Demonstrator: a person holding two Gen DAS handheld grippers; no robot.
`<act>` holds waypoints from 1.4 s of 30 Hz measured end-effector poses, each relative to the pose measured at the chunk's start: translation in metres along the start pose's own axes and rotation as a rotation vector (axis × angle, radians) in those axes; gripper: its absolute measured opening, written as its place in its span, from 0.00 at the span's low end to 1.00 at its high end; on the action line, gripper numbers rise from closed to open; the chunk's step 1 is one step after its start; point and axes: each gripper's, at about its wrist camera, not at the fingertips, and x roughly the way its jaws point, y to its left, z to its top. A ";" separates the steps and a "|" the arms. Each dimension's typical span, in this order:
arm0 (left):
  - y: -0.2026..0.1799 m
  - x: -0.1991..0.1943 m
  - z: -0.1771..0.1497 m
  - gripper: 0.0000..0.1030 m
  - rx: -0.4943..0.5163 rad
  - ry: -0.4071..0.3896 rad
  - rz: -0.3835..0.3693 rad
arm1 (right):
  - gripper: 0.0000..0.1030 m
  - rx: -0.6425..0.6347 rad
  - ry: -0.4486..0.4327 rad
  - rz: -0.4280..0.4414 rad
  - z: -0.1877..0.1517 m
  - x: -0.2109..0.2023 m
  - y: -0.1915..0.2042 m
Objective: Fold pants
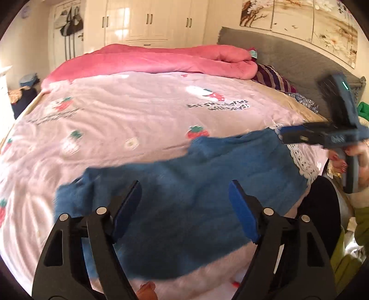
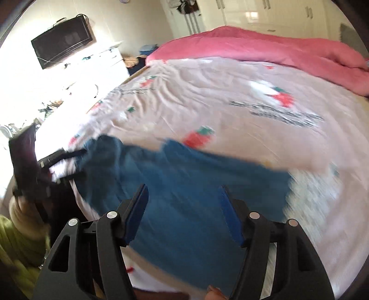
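Blue pants (image 1: pixel 196 166) lie spread flat across the near part of a pink strawberry-print bedsheet (image 1: pixel 138 110). My left gripper (image 1: pixel 184 203) hovers above them, open, with nothing between its blue pads. It also shows at the left edge of the right wrist view, the left gripper (image 2: pixel 75 165) by the pants' left end. My right gripper (image 2: pixel 183 210) is open too, over the pants (image 2: pixel 184 175), and it grips nothing. From the side, the right gripper (image 1: pixel 282 135) reaches toward the pants' far right end. Both views are blurred.
A pink quilt (image 1: pixel 161 60) is bunched along the far side of the bed. A grey headboard (image 1: pixel 288 55) and a striped pillow (image 1: pixel 274 78) stand at the right. A wall TV (image 2: pixel 62 41) and white wardrobes (image 1: pixel 147 20) lie beyond the bed. A person's hand (image 1: pixel 359 161) holds the right gripper.
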 end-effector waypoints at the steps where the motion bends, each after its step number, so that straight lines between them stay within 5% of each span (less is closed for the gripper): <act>1: -0.008 0.013 0.002 0.70 0.020 0.004 -0.002 | 0.60 0.000 0.017 0.009 0.012 0.012 0.001; 6: -0.020 0.044 -0.020 0.77 0.069 0.040 0.071 | 0.60 -0.011 0.153 0.085 0.052 0.069 0.007; 11: -0.004 0.062 -0.034 0.77 0.002 0.114 0.070 | 0.59 -0.016 0.269 0.026 0.067 0.109 0.001; 18: 0.000 0.064 -0.039 0.79 0.000 0.116 0.066 | 0.24 0.036 0.362 0.050 0.067 0.133 0.000; 21: 0.001 0.063 -0.040 0.80 -0.003 0.115 0.061 | 0.05 0.038 0.312 0.046 0.070 0.128 0.001; 32: 0.004 0.067 -0.040 0.80 -0.014 0.123 0.054 | 0.03 0.092 0.212 0.030 0.077 0.139 -0.019; 37: 0.006 0.069 -0.040 0.80 -0.012 0.125 0.051 | 0.05 0.140 0.103 0.057 0.071 0.098 -0.043; 42: 0.004 0.064 -0.037 0.81 -0.017 0.121 0.054 | 0.34 0.174 0.018 -0.002 0.048 0.040 -0.072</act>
